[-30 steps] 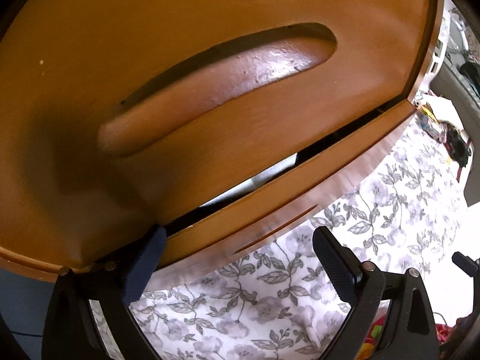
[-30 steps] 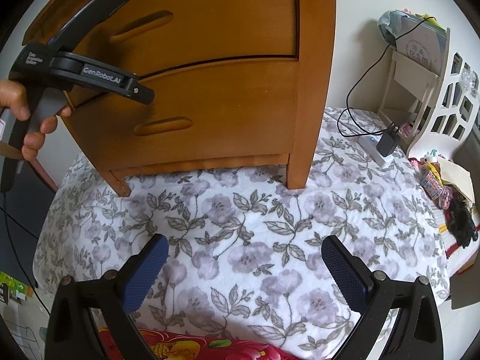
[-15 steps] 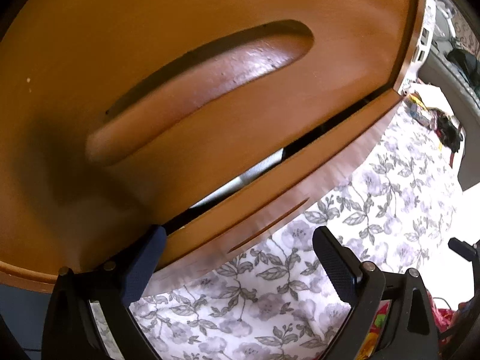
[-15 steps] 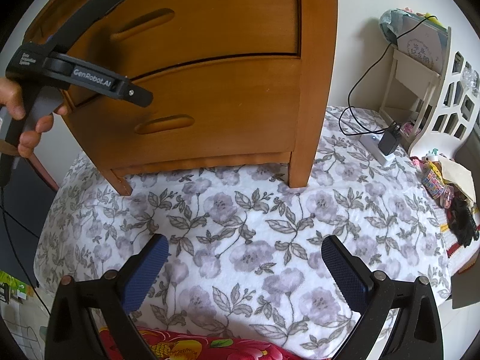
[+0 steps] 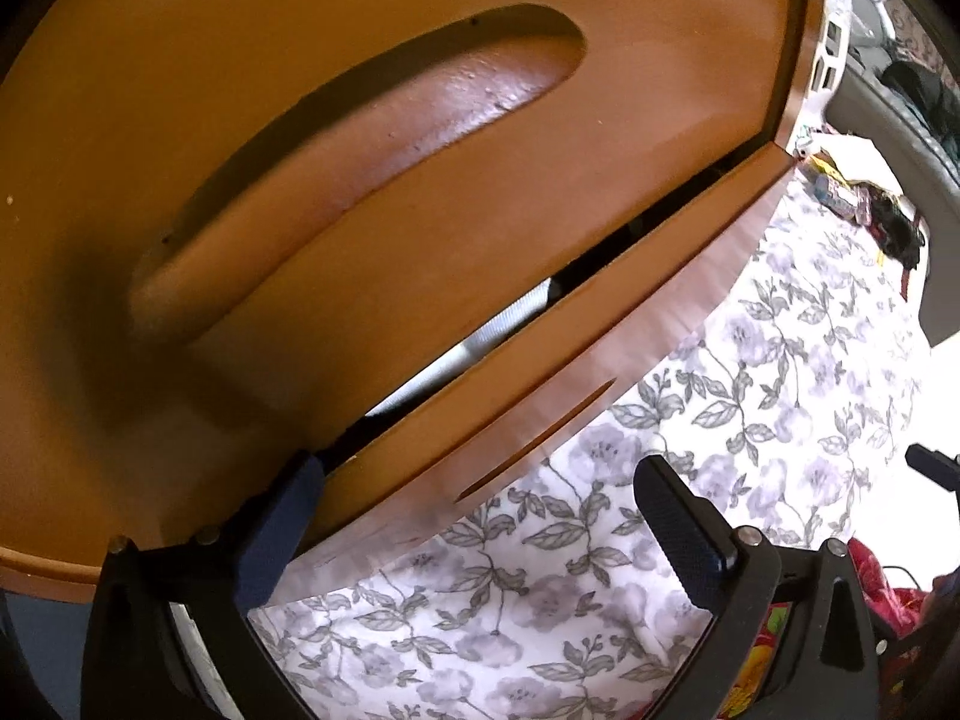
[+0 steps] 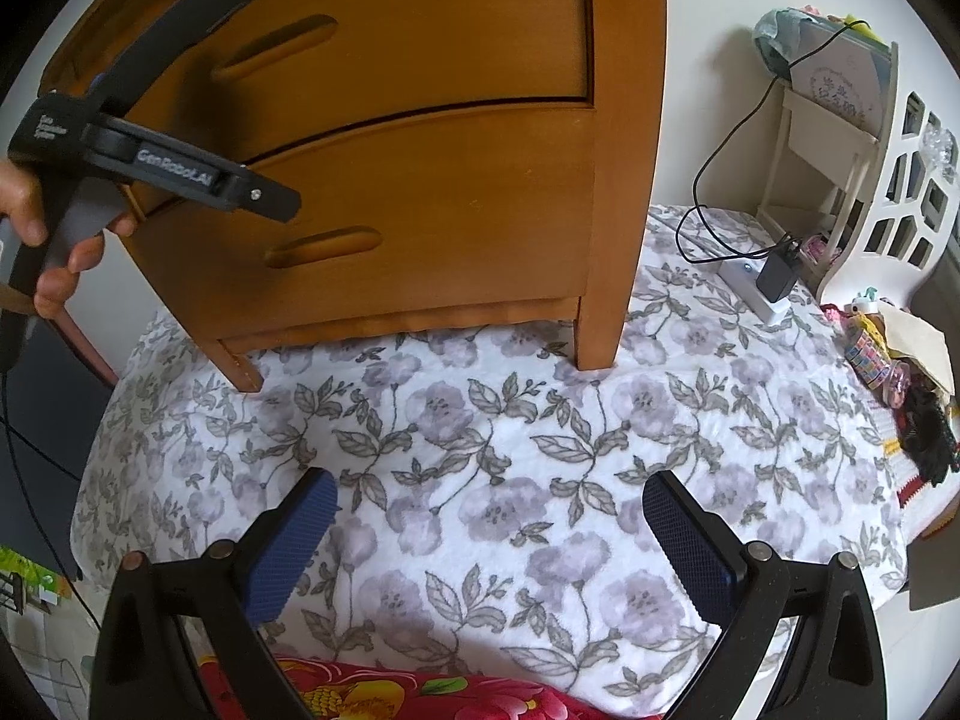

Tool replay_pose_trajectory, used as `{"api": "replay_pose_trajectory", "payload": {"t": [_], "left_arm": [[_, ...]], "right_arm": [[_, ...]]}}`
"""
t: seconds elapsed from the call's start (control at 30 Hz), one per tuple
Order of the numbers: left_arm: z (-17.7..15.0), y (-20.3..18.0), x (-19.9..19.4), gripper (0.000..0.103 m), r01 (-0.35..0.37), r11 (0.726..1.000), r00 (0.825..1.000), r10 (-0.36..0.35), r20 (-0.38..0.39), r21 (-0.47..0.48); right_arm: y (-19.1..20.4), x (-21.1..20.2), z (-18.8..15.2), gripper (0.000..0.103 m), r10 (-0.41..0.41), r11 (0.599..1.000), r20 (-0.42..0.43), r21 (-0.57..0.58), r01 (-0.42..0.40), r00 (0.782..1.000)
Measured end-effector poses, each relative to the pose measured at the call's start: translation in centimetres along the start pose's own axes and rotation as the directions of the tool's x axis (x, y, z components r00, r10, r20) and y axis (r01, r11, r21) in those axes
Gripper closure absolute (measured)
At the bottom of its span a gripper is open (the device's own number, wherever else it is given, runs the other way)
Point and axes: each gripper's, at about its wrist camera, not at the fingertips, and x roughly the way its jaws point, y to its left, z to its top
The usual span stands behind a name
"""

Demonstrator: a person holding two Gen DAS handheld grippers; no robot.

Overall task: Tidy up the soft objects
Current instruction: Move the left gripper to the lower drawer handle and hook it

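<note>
A wooden cabinet with two drawers stands on a floral cloth. My left gripper is open and right up against the upper drawer front, below its recessed handle. Its left fingertip sits at that drawer's lower edge, by the dark gap above the lower drawer. Something pale shows through the gap. In the right wrist view a hand holds the left gripper at the cabinet's left. My right gripper hangs open over the cloth, holding nothing. Red flowered fabric lies below it.
A white power strip with a black charger and cable lies to the right of the cabinet. A white openwork shelf stands at the back right. Small colourful items and dark clutter sit along the cloth's right edge.
The left gripper has shifted a little along the upper drawer front, and the gap between the drawers shows slightly wider. The right gripper has barely moved.
</note>
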Motion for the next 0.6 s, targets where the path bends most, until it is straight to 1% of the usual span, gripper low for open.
{"api": "replay_pose_trajectory", "payload": {"t": [0.1,0.3,0.37,0.43,0.47,0.6], "left_arm": [[0.0,-0.3,0.1,0.001,-0.007,1.0,1.0,0.007,-0.008,0.026],[-0.2,0.6,0.0,0.001,0.065,0.997,0.998,-0.064,-0.017,0.04],[-0.1,0.4,0.2,0.001,0.057,0.997,0.998,-0.055,-0.032,0.059],[-0.1,-0.2,0.4,0.001,0.028,0.996,0.999,-0.024,-0.042,0.081],[-0.2,-0.2,0.4,0.0,0.026,0.996,0.999,-0.022,-0.042,0.085],[-0.2,1.0,0.0,0.001,0.108,0.993,0.994,-0.107,-0.026,0.045]], "right_arm": [[0.0,0.1,0.0,0.0,-0.001,1.0,-0.002,0.006,0.001,1.0],[-0.2,0.2,0.1,0.0,0.002,1.0,-0.005,0.011,-0.002,1.0],[-0.2,0.2,0.1,0.0,0.003,1.0,-0.006,0.013,-0.003,1.0],[-0.2,0.2,0.1,0.0,0.001,1.0,-0.006,0.015,-0.001,1.0],[-0.3,0.3,0.1,0.0,0.0,1.0,-0.008,0.016,0.0,1.0],[-0.5,0.5,0.1,0.0,0.0,1.0,-0.011,0.024,0.001,1.0]]}}
